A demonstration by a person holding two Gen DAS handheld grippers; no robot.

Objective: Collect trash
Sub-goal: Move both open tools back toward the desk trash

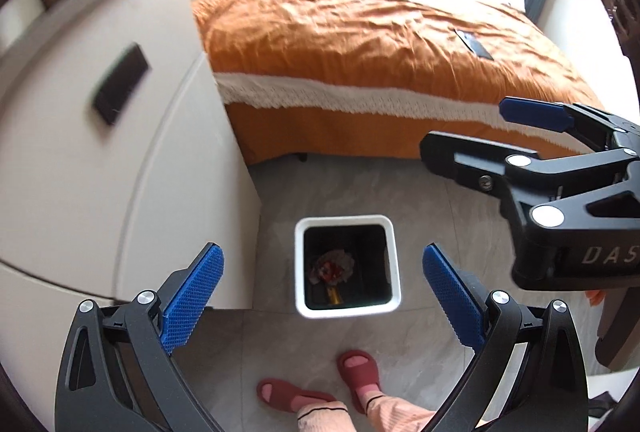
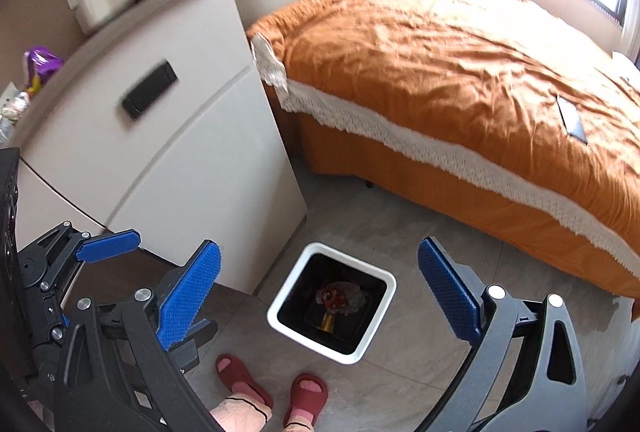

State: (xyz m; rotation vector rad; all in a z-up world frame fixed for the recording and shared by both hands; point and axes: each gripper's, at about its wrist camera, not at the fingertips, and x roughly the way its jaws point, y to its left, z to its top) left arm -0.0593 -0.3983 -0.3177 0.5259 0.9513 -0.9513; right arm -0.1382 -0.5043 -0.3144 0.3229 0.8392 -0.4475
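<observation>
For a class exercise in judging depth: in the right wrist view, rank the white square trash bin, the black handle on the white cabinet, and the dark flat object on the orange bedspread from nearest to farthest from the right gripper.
1. White square trash bin, below the right gripper.
2. Black handle, upper left.
3. Dark flat object, far right.

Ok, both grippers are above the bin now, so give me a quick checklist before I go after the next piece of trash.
1. Left gripper empty, jaws wide: ok.
2. Right gripper empty, jaws wide: ok.
3. Dropped trash lying inside the white bin: ok.
4. Bin upright on the floor beside the nightstand: ok.
5. More trash to fetch: purple wrapper on the nightstand's far left: ok.
6. Dark flat item on the orange bedspread is trash: cannot tell.
</observation>
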